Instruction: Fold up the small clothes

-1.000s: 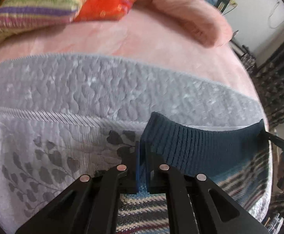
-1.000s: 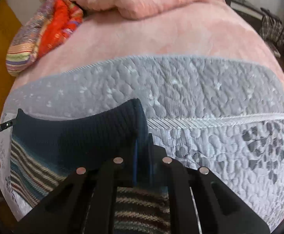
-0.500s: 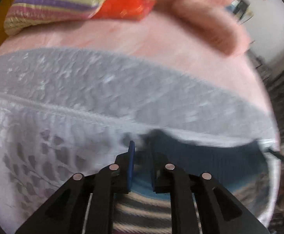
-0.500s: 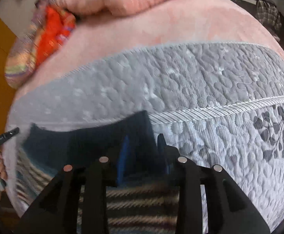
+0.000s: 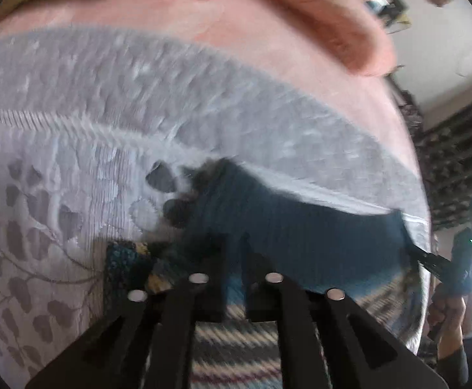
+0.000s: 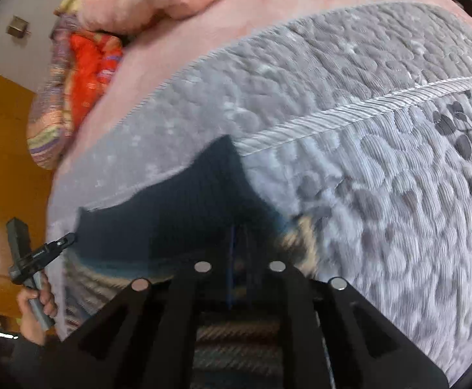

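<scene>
- Both views are motion-blurred, the left wrist view worse; knit detail on the sweater (image 5: pixel 300 227) is smeared there.
- Sweater lies on the grey quilt (image 5: pixel 106 97) near the bed's edge, its dark blue ribbed hem folded up over the striped body (image 5: pixel 236 334). The striped part is mostly hidden under the gripper bodies in both views.
- Left gripper (image 5: pixel 234 246): fingers slightly apart with a narrow gap, tips over the blue hem. Blur and dark-on-dark hide whether cloth sits between them; cannot tell whether it has hold.
- Right gripper (image 6: pixel 239 243): fingers almost together, only a sliver of gap, dark fabric at the tips; it appears pinched on the sweater (image 6: pixel 187 214).
- The hem rises to a peak (image 6: pixel 224 146) just ahead of the right gripper.
- A sweater corner (image 5: pixel 125 259) pokes out left of the left gripper; patterned, details unclear.
- Each view catches the other gripper at the frame edge, with the hand (image 6: pixel 36 308) holding it; its jaws are too small to read.
- Pink blanket (image 6: pixel 268 9) and orange pillow (image 6: pixel 90 74) behind are cut off by the fisheye rim.
- Versus half a second ago: left fingers have narrowed, and their blue pads no longer show.
- Right fingers were clearly spread then and have since closed in.
- Both views now tilt more.
</scene>
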